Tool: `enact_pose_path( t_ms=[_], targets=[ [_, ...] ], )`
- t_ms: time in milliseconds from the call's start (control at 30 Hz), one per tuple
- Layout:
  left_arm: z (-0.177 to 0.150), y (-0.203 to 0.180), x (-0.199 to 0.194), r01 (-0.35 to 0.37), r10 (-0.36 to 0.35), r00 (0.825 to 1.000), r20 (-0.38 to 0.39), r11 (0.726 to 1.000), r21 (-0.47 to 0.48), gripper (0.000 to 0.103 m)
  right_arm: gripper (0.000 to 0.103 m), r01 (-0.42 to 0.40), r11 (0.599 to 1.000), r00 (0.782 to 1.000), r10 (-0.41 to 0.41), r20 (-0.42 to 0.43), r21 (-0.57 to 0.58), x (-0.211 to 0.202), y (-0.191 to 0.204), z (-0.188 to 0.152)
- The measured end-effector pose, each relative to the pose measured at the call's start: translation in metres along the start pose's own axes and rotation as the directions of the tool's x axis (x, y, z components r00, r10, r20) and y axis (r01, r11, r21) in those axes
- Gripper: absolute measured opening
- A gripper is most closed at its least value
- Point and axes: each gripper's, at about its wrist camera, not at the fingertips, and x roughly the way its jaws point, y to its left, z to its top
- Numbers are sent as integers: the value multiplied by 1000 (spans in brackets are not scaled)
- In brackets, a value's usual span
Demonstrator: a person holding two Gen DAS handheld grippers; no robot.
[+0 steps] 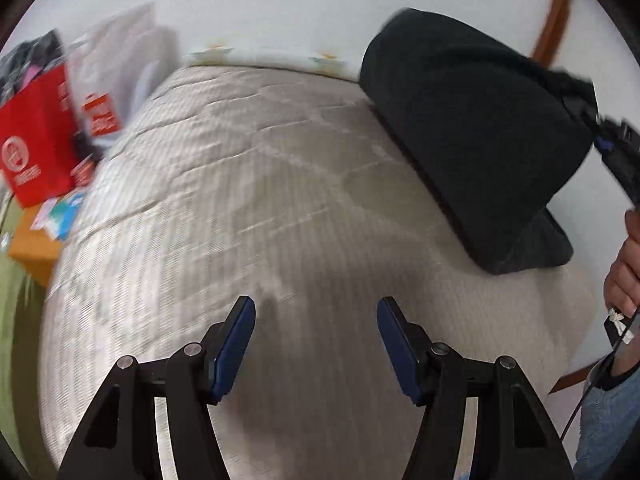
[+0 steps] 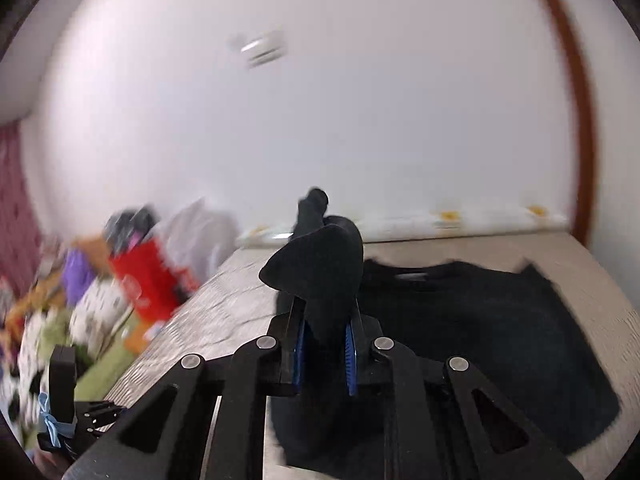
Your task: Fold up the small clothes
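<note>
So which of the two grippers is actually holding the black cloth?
The right gripper, clamped on the black cloth; the left gripper is open, holding nothing.

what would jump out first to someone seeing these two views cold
The black garment, pinched in the right gripper and lifted off the beige quilted bed, part of it trailing on the bed. Next, the red bag in the clutter beside the bed, and the left gripper empty, jaws apart.

You're in a home bedroom: a bed [image 1: 248,184] w/ a beige quilted cover fills the room, a red shopping bag [image 1: 36,140] & piled clutter (clothes, boxes) [image 2: 60,320] beside it.
</note>
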Motion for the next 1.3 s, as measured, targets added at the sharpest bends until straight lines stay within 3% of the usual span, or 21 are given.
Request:
enact_pose_path(
  t_ms=[100, 233, 333, 467, 533, 600, 867, 967, 1033, 1200, 1300],
  targets=[
    [7, -28, 12, 53, -54, 999, 5, 998, 34, 61, 15, 68, 988, 998, -67, -13, 137, -14, -70, -12],
    [10, -65, 27, 123, -123, 992, -8, 988, 90, 61, 16, 179, 943, 982, -157, -101, 280, -20, -145, -50],
    [12, -92, 38, 160, -158, 987, -30, 979, 130, 61, 20, 167, 914, 981, -115, -159, 369, -20, -177, -76],
    [14, -114, 44, 205, -200, 979, -43, 964, 171, 64, 34, 176, 899, 979, -118, -166, 402, -31, -187, -90],
    [14, -126, 47, 223, -219, 975, -45, 956, 193, 69, 50, 132, 901, 985, -74, -153, 414, -35, -188, -92],
    [14, -135, 51, 228, -223, 974, -46, 951, 209, 70, 58, 100, 898, 990, -45, -136, 428, -40, -189, -91],
    [24, -171, 87, 237, -221, 971, -89, 942, 237, 70, 61, 102, 857, 988, -28, -152, 505, 15, -204, -85],
    [26, -183, 96, 209, -194, 977, -84, 945, 252, 70, 45, 147, 852, 982, -65, -179, 503, 41, -206, -80],
    [27, -189, 100, 193, -178, 981, -79, 947, 257, 70, 22, 154, 867, 980, -73, -183, 474, 46, -204, -74],
    [31, -195, 108, 173, -158, 985, -77, 949, 265, 70, 13, 119, 930, 992, -96, -85, 347, 21, -201, -53],
    [31, -198, 109, 162, -147, 986, -77, 948, 274, 71, 13, 166, 931, 983, -182, 18, 325, -15, -210, -48]
  ],
)
